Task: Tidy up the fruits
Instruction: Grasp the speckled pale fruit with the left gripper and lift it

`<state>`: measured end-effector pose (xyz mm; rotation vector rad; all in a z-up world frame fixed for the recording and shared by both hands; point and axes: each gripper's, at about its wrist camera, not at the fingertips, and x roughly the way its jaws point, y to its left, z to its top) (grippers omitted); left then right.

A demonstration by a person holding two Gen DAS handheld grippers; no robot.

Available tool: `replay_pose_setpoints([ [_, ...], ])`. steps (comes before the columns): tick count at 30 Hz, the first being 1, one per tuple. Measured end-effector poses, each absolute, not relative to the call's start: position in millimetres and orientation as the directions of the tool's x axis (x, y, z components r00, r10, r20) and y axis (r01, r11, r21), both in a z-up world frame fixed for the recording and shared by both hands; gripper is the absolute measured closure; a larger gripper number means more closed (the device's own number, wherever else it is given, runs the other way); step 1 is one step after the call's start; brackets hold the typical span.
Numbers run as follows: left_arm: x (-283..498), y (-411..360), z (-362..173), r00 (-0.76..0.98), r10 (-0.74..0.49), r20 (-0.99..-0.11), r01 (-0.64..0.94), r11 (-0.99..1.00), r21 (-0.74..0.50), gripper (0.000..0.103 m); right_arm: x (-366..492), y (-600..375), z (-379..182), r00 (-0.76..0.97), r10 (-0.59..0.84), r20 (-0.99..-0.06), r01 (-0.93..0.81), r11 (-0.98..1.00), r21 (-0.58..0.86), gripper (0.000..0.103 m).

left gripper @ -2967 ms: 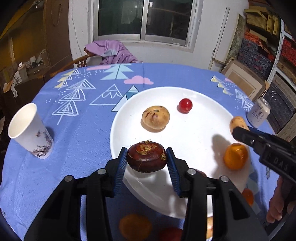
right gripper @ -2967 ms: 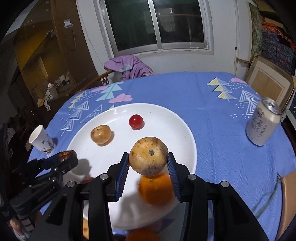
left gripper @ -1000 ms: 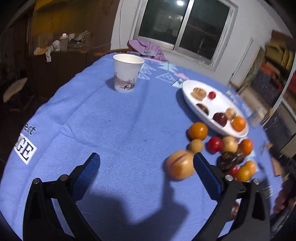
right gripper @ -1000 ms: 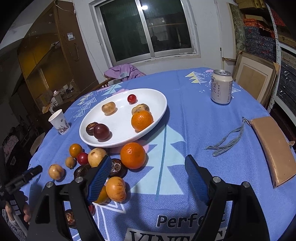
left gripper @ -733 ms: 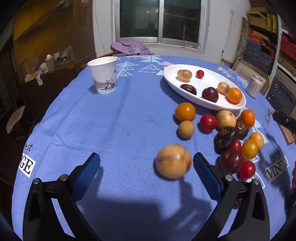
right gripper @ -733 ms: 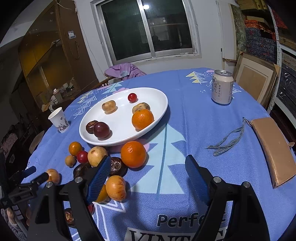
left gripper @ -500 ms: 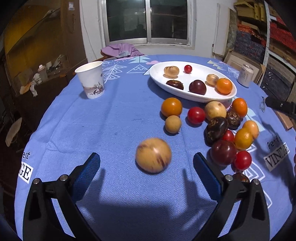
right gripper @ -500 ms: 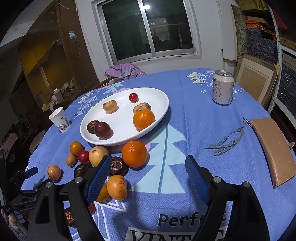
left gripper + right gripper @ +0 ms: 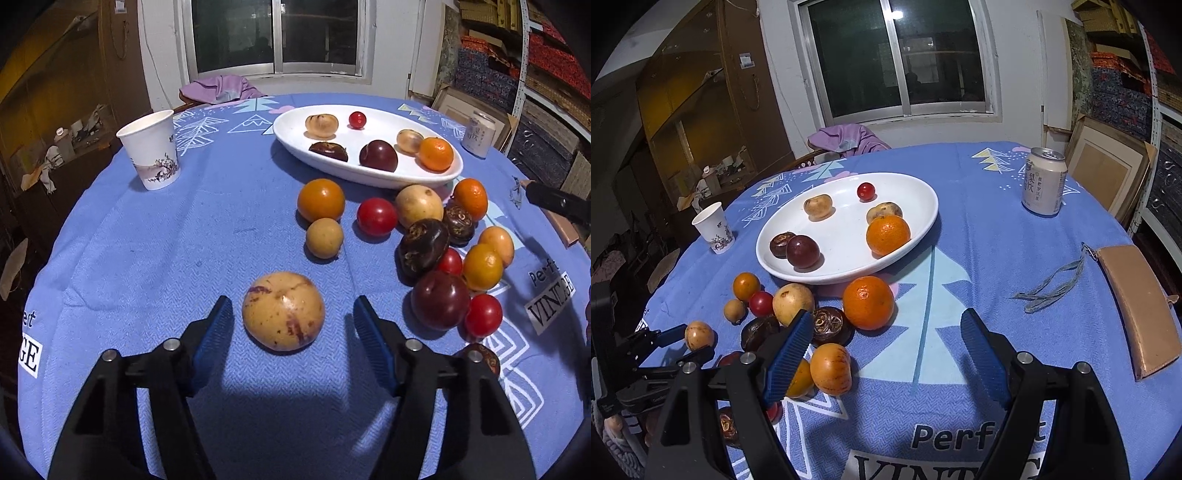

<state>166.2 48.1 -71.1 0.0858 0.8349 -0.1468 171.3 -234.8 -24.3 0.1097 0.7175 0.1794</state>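
A white oval plate (image 9: 291,137) holds several fruits; it also shows in the right wrist view (image 9: 916,192). More loose fruits (image 9: 421,221) lie on the blue cloth before the plate. My left gripper (image 9: 291,319) is open around a tan purple-streaked fruit (image 9: 283,311) that rests on the cloth, with a gap on each side. The same fruit (image 9: 699,335) shows between the left fingers in the right wrist view. My right gripper (image 9: 882,339) is open and empty above the cloth, right of an orange (image 9: 868,302).
A paper cup (image 9: 149,149) stands at the left. A drink can (image 9: 1044,181) stands at the far right. A tan pouch (image 9: 1141,299) with a strap lies at the right edge. A chair with purple cloth (image 9: 846,140) is behind the table.
My left gripper has moved forward and lower so the tan fruit now lies between its open fingers. The right gripper has hardly moved.
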Motion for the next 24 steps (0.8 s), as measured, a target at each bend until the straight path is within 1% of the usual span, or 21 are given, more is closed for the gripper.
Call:
replay_pose_setpoints([
  [4, 174, 49, -75, 0.647, -0.096, -0.756, 0.158, 0.987, 0.010, 0.049, 172, -226, -28, 0.727, 0.202, -0.656, -0.152, 0.979, 0.133, 0.020],
  [5, 175, 51, -74, 0.648, -0.095, -0.755, 0.151, 0.989, 0.004, 0.055, 172, -224, -29, 0.723, 0.203, -0.661, -0.158, 0.979, 0.128, 0.020],
  [6, 175, 54, -74, 0.648, -0.096, -0.755, 0.143, 0.990, -0.003, 0.058, 171, -221, -31, 0.716, 0.204, -0.667, -0.165, 0.979, 0.121, 0.020],
  [8, 176, 59, -74, 0.642, -0.117, -0.757, 0.141, 0.989, -0.033, 0.058, 170, -218, -34, 0.706, 0.209, -0.677, -0.179, 0.977, 0.115, 0.020],
  [12, 174, 61, -73, 0.648, -0.088, -0.756, 0.118, 0.993, -0.015, 0.058, 159, -208, -47, 0.678, 0.199, -0.707, -0.206, 0.975, 0.077, 0.020],
  [16, 175, 63, -72, 0.649, -0.073, -0.758, 0.105, 0.994, -0.006, 0.058, 151, -194, -51, 0.691, 0.169, -0.703, -0.232, 0.973, 0.006, 0.020],
  [18, 174, 61, -73, 0.650, -0.062, -0.758, 0.105, 0.994, 0.009, 0.058, 153, -193, -53, 0.691, 0.162, -0.705, -0.231, 0.973, -0.003, 0.020],
  [21, 174, 59, -73, 0.651, -0.052, -0.757, 0.105, 0.994, 0.022, 0.058, 156, -201, -52, 0.691, 0.162, -0.704, -0.205, 0.979, 0.024, 0.026],
  [24, 175, 60, -73, 0.650, -0.054, -0.758, 0.103, 0.994, 0.018, 0.058, 162, -208, -55, 0.672, 0.183, -0.718, -0.188, 0.979, 0.074, 0.035],
])
